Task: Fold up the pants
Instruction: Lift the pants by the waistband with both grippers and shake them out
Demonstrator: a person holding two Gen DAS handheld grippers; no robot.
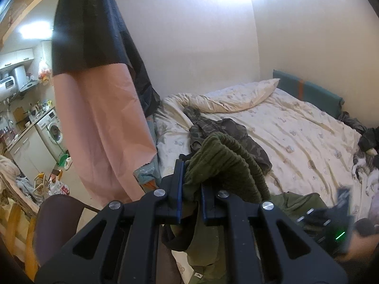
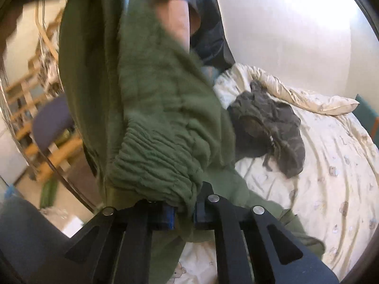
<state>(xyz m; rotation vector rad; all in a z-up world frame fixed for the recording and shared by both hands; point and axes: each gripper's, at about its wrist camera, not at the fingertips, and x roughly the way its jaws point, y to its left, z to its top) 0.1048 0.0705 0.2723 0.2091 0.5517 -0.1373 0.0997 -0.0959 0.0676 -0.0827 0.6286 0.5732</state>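
The green pants [image 1: 225, 163] hang bunched over the near edge of the bed, their ribbed elastic waistband uppermost. My left gripper [image 1: 191, 179] is shut on a fold of this green cloth, which spills down between and below the blue pads. In the right wrist view the same pants [image 2: 154, 142] fill the middle, draped from above. My right gripper [image 2: 184, 213] is shut on the gathered waistband edge. The right gripper's body [image 1: 338, 215] shows blurred at the lower right of the left wrist view. A person's bare arm [image 2: 175, 19] is behind the cloth.
A camouflage garment [image 1: 227, 130] lies crumpled on the cream bed sheet [image 1: 296, 127], near a pillow [image 1: 236, 97]. A pink and dark curtain [image 1: 101, 94] hangs at the bed's left. A chair [image 2: 52, 123] and wooden frames stand beside the bed. Dark clothes lie at the bed's far right [image 1: 369, 137].
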